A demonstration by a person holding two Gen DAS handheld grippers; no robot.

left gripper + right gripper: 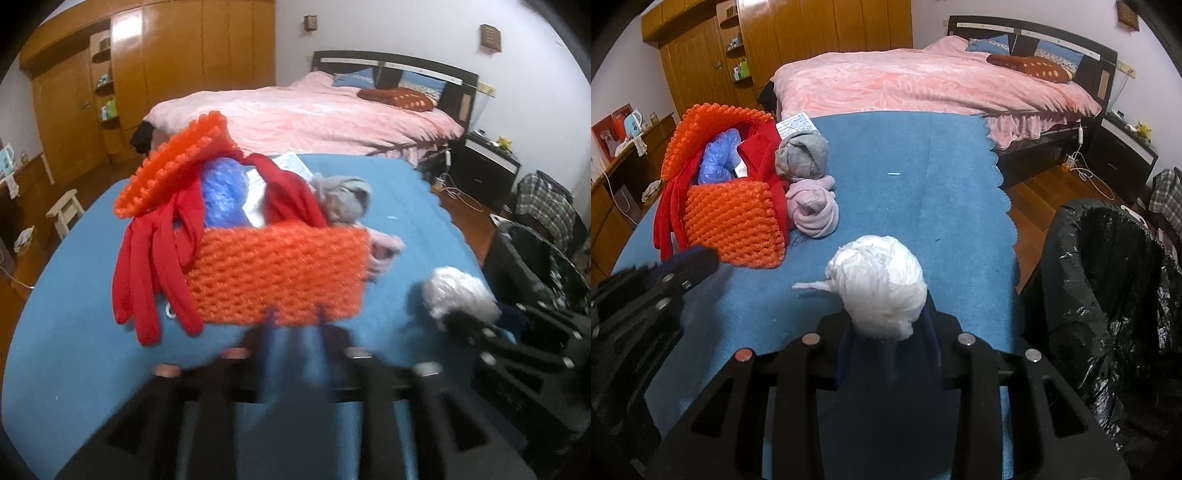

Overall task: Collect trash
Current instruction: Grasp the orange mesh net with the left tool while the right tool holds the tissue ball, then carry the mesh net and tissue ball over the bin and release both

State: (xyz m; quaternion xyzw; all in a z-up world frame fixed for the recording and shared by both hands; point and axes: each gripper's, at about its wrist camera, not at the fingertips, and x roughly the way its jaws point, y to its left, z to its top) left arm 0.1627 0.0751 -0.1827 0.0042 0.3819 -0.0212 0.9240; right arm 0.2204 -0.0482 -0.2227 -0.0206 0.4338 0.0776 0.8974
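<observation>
Presently, left wrist view: the left gripper [295, 321] points down at the near wall of an orange crocheted basket [277, 277] standing on a blue cloth-covered table [74, 295]. Its 2 blue-padded fingers [271, 339] are blurred and stand apart, tips right at the basket's lower edge; whether they touch the knit cannot be told, and nothing sits between them. Red fabric straps [147, 273] hang over the basket's left side; a blue plastic bag [221, 192] lies inside it. A grey sock ball [347, 199] and a pink sock ball [384, 247] sit against the basket's right end. At right, the white crumpled paper wad [458, 295] is held in the right gripper [465, 325]. Behind, a bed with a pink cover [314, 114] and a wooden wardrobe [166, 55]. Right wrist view: the right gripper [890, 328] is closed on the paper wad [879, 284], the 2 dark pads [931, 317] pressing its lower part, the wad over the table's [942, 184] near area. A black-lined trash bin [1108, 295] stands just off the table's right edge. The basket [735, 221] sits at left, the grey [801, 155] and pink [812, 210] sock balls beside it. The left gripper [698, 258] enters from the left, tip near the basket's lower front.
</observation>
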